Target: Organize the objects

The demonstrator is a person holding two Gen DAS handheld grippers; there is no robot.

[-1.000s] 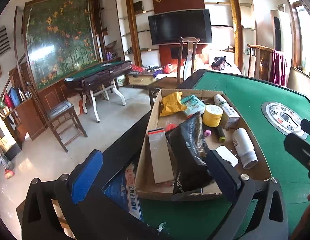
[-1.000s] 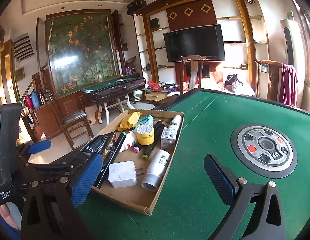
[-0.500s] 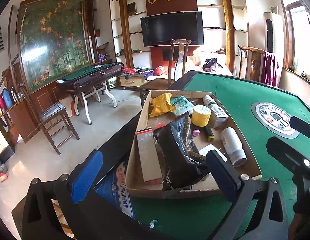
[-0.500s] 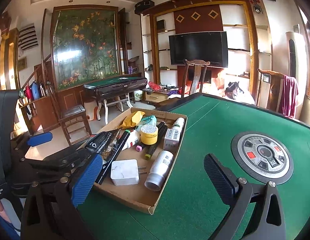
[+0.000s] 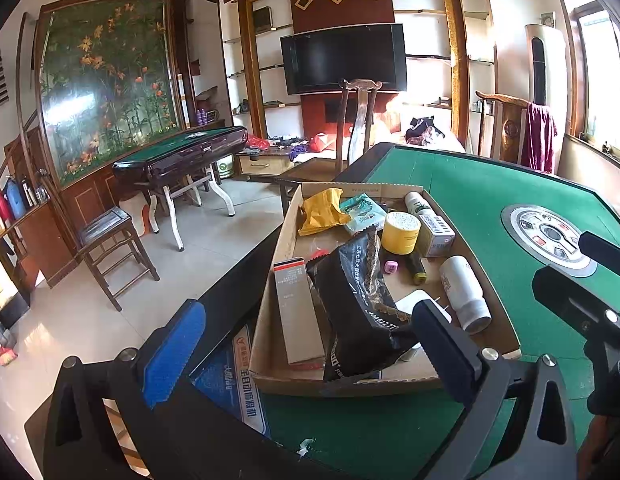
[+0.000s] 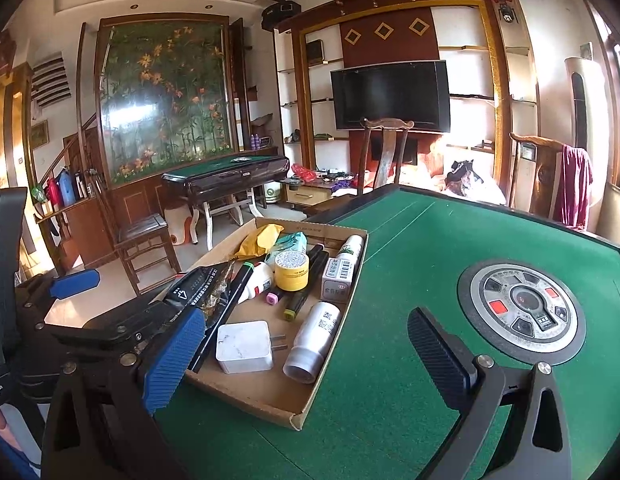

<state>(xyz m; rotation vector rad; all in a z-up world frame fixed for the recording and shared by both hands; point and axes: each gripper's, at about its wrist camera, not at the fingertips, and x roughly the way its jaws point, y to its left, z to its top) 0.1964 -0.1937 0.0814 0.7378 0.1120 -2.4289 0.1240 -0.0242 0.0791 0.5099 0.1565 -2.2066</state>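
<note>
Both our grippers, left [image 5: 306,344] and right [image 6: 306,350], gape wide, empty. Risk: black foil bag [image 5: 359,304] leans in the cardboard tray [image 5: 270,312]; a clumsy grab topples it onto the white charger [image 6: 244,346].

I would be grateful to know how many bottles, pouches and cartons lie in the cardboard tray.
Bottles: 3, large white bottle, slim spray bottle, small white bottle
Pouches: 3, yellow pouch, teal pouch, black bag
Cartons: 2, long carton, small carton
Total: 8

A green felt table [image 6: 409,240] carries a cardboard tray [image 6: 329,364] of clutter.
</note>
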